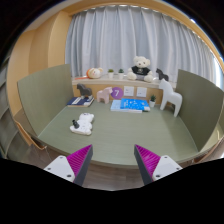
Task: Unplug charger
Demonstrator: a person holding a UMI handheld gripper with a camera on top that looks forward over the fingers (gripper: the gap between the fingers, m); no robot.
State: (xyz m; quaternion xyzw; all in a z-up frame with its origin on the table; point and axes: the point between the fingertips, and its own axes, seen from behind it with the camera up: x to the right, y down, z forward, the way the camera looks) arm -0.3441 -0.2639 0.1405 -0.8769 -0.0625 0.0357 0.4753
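The charger (82,123), seemingly the white lump with coiled cable on the green counter (120,135), well ahead of the released, empty tool (113,162), looks light and rigid, best gripped by its hard body, not the limp cord.

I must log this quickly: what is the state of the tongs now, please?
Tongs: open, holding nothing; the two pink pads stand apart above the green table, well short of the white charger.
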